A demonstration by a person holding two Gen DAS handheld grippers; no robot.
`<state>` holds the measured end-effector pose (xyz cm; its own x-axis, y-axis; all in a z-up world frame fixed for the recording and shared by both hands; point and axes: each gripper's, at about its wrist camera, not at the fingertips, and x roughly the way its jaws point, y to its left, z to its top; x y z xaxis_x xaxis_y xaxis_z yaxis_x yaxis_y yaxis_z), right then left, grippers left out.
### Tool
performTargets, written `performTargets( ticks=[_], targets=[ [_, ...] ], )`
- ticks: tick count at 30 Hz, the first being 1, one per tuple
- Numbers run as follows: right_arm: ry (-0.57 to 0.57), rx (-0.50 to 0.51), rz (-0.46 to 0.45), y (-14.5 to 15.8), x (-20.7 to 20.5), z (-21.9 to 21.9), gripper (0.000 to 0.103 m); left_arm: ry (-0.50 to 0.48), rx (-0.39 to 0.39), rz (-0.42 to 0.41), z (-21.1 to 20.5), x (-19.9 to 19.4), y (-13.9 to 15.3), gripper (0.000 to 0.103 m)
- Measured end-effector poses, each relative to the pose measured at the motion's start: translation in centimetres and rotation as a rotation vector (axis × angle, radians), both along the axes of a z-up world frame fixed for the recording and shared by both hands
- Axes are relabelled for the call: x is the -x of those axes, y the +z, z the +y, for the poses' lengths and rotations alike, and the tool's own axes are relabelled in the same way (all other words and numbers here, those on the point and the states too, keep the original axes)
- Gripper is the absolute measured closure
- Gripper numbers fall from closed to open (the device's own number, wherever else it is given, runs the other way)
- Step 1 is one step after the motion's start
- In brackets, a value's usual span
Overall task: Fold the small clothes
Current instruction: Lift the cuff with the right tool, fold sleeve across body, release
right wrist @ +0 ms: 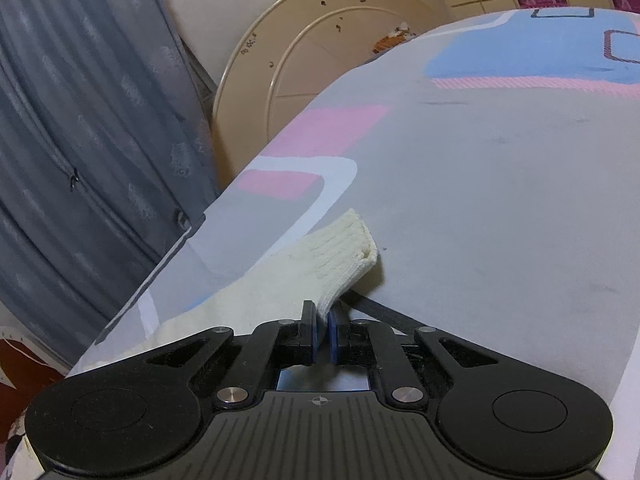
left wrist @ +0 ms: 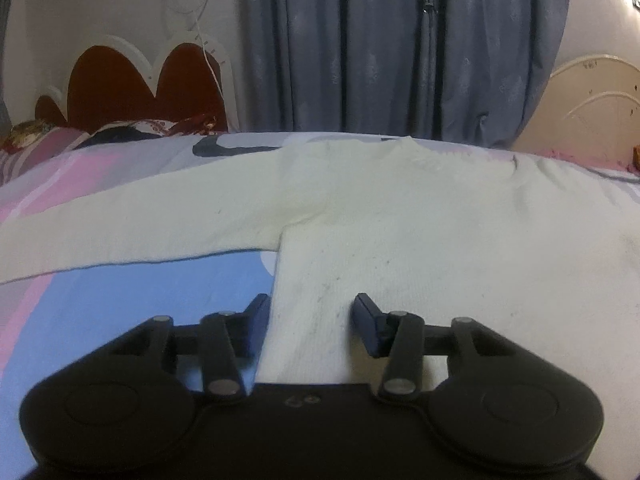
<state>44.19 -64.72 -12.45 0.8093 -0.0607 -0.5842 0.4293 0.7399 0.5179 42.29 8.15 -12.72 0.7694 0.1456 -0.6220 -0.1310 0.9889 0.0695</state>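
A: Left wrist view first: our left gripper (left wrist: 310,320) stands with its jaws wide apart and nothing between them. It hovers at the near left side edge of the cream sweater (left wrist: 400,216); the left finger is over the bedsheet (left wrist: 132,292), the right finger over the knit.

B: And from the right wrist we see our right gripper (right wrist: 323,330) clamped on the ribbed cuff (right wrist: 344,256) of a sleeve. The cuff sticks out forward past the fingertips, lifted off the sheet and casting a shadow.

A: The sweater's body lies flat on the bed, neck away from us, its other sleeve (left wrist: 132,224) stretched out to the left.

B: What we can't make out: the hem is hidden under our left gripper's body, and the sweater's right side runs off the frame. In our right view the rest of that sleeve disappears under the gripper housing.

A: Small dark specks dot the knit; we can't tell what they are.

B: Edges, then. The far bed edge runs close behind the neckline, with the blue curtain (left wrist: 400,48) beyond it and a cream headboard (right wrist: 320,48) at the right.

A: Bare sheet lies ahead of the cuff and to its right, and below the left sleeve.
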Motion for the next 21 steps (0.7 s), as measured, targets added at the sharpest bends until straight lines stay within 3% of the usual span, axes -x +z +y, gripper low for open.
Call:
performTargets(
  ticks=[1, 3, 10, 11, 14, 18, 21],
  targets=[
    [0.003, 0.002, 0.001, 0.0, -0.2, 0.0, 0.096, 0.001, -0.001, -0.002, 0.0, 0.0, 0.0, 0.037],
    [0.001, 0.006, 0.001, 0.1, -0.3, 0.1, 0.096, 0.017, 0.003, -0.017, 0.2, 0.0, 0.1, 0.015],
    [-0.015, 0.052, 0.011, 0.4, -0.5, 0.5, 0.096, 0.021, 0.111, -0.022, 2.0, -0.1, 0.0, 0.015],
    [-0.023, 0.077, 0.014, 0.6, -0.5, 0.6, 0.101, 0.021, 0.119, -0.022, 2.2, 0.0, 0.0, 0.015],
    [-0.052, 0.126, 0.022, 1.1, -0.8, 0.1, 0.101, 0.012, 0.13, -0.024, 2.3, 0.3, -0.3, 0.015],
    [-0.016, 0.218, 0.088, 1.7, -2.0, 0.8, 0.101, -0.006, 0.124, -0.013, 2.2, 0.3, -0.4, 0.014],
    [0.017, 0.282, 0.075, 3.1, -2.6, 2.5, 0.101, -0.041, 0.114, 0.001, 2.0, 0.3, -0.2, 0.014]
  ],
)
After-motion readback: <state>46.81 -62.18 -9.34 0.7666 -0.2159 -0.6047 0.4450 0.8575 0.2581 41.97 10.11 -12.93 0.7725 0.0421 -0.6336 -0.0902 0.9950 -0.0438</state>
